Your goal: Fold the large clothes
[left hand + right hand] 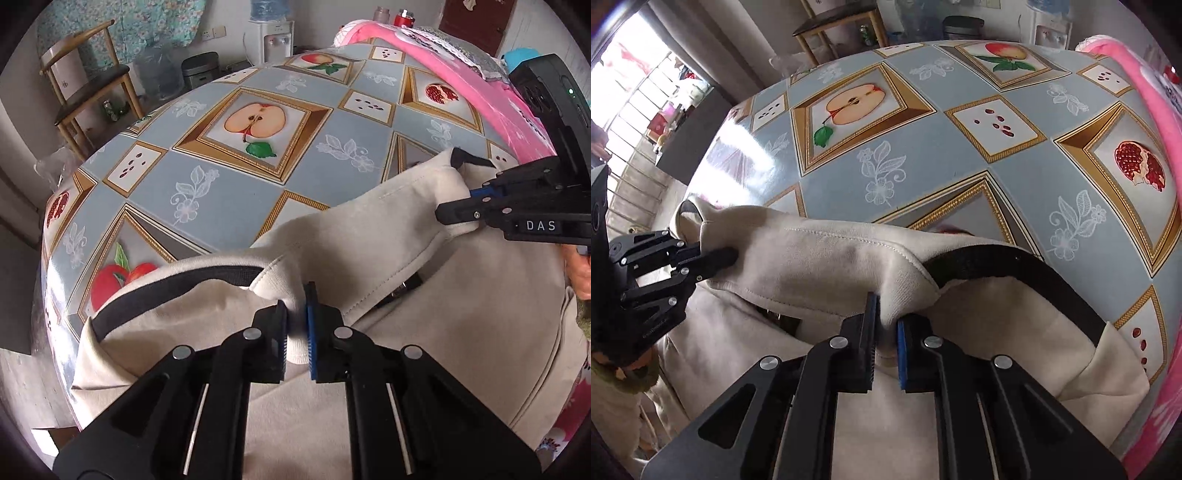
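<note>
Both claws grip one cream garment [424, 332] that lies on the near part of the table [236, 188], draped over its near edge; the left claw [295, 332] is pinched tight on a raised fold of the cloth, its blue pad [309, 339] pressed into the fabric; the right claw [884, 332] likewise clamps a bunched ridge of the same garment beside a black trim band [997, 258]; between the two grips the cloth stands up in a stitched hem. Seen from the left wrist, the right claw [465, 206] bites the fabric at the right; seen from the right wrist, the left claw [720, 258] holds it at the left. Pink cloth [461, 74] lies along the table's far right side; a chair [85, 85] stands beyond the table.
</note>
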A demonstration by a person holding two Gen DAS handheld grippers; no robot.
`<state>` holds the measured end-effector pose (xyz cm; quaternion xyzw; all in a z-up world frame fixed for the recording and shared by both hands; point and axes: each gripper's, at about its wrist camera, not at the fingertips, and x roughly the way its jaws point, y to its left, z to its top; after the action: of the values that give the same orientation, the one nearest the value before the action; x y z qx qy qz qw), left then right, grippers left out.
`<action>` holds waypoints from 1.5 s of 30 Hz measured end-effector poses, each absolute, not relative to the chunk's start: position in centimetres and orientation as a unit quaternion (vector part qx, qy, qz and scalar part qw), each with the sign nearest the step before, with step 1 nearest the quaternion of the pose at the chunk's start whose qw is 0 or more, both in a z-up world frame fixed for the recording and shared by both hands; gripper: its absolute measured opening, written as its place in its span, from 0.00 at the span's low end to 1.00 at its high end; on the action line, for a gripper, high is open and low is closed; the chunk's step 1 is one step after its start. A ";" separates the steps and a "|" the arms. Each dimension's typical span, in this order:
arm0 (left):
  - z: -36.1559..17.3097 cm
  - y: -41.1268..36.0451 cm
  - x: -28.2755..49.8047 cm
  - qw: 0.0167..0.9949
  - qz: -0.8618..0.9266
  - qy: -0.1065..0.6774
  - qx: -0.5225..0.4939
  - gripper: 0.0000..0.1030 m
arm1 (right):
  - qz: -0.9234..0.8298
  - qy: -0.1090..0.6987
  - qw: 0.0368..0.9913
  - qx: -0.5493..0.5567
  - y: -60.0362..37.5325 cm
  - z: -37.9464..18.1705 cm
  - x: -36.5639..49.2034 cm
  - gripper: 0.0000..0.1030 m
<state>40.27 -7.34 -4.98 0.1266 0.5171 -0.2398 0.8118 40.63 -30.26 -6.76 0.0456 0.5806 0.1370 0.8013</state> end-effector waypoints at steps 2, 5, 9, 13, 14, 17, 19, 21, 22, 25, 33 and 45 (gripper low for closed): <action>-5.3 -7.1 39.6 0.812 -0.246 0.513 0.132 0.09 | 0.145 0.575 0.803 0.058 -30.9 -6.9 39.6 0.10; -5.5 -6.9 39.5 0.814 -0.250 0.510 0.125 0.10 | 0.138 0.576 0.801 0.083 -31.5 -6.7 39.4 0.20; -5.5 -6.5 39.7 0.811 -0.255 0.515 0.107 0.10 | 0.073 0.543 0.832 0.085 -32.6 -3.6 38.2 0.35; -5.6 -6.7 39.4 0.814 -0.253 0.512 0.110 0.10 | 0.076 0.492 0.865 0.057 -30.6 -0.4 37.7 0.35; -5.5 -6.8 39.4 0.814 -0.252 0.512 0.110 0.10 | 0.104 0.489 0.865 0.049 -29.1 -0.4 37.8 0.35; -5.5 -6.5 39.5 0.813 -0.253 0.515 0.098 0.10 | 0.176 0.496 0.850 0.015 -24.3 -1.8 38.2 0.28; -5.5 -6.0 39.6 0.813 -0.255 0.517 0.084 0.12 | 0.193 0.513 0.836 -0.011 -22.2 -3.8 38.5 0.19; -5.5 -5.2 39.9 0.813 -0.254 0.520 0.065 0.16 | 0.190 0.537 0.822 -0.015 -21.9 -6.2 38.9 0.18; -5.2 -4.4 40.1 0.815 -0.249 0.521 0.051 0.19 | 0.197 0.530 0.825 -0.002 -22.3 -6.2 38.8 0.18; -3.7 -1.2 40.4 0.831 -0.225 0.508 -0.012 0.23 | 0.199 0.541 0.817 0.027 -23.1 -6.1 39.0 0.15; -2.7 -4.0 39.6 0.826 -0.262 0.500 0.000 0.20 | 0.197 0.531 0.824 0.008 -22.4 -6.0 38.5 0.15; -5.9 -4.6 39.6 0.822 -0.231 0.521 0.011 0.14 | 0.120 0.540 0.831 0.053 -31.4 -6.4 38.1 0.04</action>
<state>39.60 -4.57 -5.92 0.0113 0.5210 -0.2305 0.8217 38.09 -31.35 -6.42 0.0528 0.5403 0.1196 0.8313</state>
